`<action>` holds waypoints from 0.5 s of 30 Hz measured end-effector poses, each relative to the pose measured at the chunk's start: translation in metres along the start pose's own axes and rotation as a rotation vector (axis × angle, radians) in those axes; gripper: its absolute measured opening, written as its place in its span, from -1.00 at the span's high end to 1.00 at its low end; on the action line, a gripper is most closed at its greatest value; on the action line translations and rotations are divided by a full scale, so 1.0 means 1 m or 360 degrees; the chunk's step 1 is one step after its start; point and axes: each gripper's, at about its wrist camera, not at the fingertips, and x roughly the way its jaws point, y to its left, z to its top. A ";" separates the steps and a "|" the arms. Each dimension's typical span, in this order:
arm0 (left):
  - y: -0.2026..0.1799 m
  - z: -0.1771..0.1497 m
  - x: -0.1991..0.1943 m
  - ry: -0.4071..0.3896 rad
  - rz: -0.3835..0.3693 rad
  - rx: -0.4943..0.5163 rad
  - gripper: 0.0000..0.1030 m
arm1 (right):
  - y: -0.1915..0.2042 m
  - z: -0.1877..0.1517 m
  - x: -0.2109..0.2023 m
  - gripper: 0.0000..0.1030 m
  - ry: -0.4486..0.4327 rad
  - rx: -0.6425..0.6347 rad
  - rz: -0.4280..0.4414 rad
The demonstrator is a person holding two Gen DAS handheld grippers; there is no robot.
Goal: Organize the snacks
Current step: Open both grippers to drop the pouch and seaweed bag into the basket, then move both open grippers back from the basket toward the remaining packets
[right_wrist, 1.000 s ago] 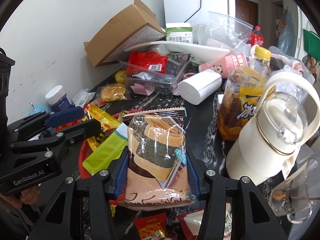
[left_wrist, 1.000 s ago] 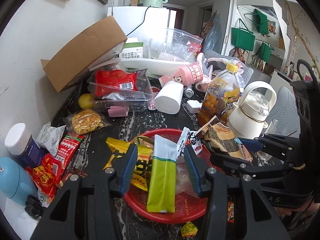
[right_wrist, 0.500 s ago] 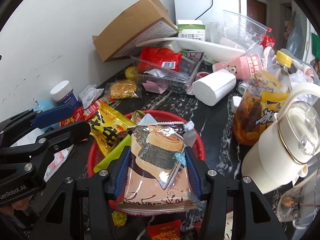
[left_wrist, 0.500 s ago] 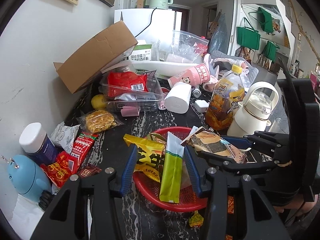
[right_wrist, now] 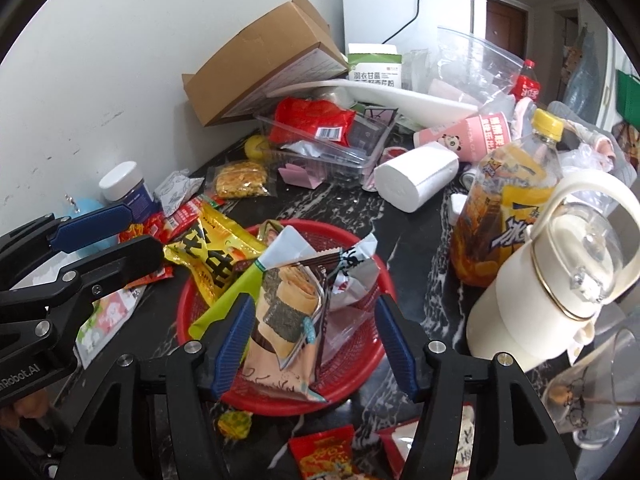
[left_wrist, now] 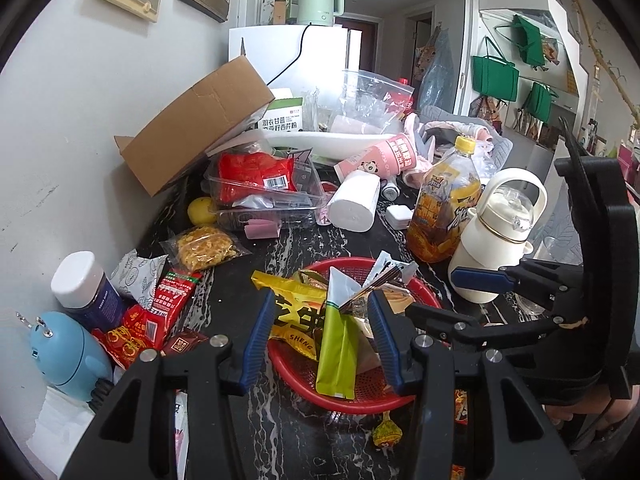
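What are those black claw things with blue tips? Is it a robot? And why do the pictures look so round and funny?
It is no robot. A person holds a two-finger grabber in each hand. A small wide-angle camera on each one looks along its fingers, and that bends the picture round. One picture comes from the left gripper, the other from the right gripper. Below them is a dark marble table crowded with snacks, a bottle of orange drink and a cream jug. A red basket holds a yellow packet, a green packet and a seaweed snack packet. Both grabbers are open over the basket. The last packet lies between the right one's fingers, but they stand wider than it, so nothing seems held.
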 end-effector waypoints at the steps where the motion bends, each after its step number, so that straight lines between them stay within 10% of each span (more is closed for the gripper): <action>1: -0.001 0.000 -0.002 -0.0003 -0.0003 0.0001 0.09 | 0.000 0.000 -0.003 -0.21 -0.0006 0.0002 -0.0004; 15: -0.030 0.017 -0.045 -0.0116 -0.0065 0.0102 0.09 | -0.002 -0.003 -0.074 -0.21 -0.0144 0.0020 -0.0127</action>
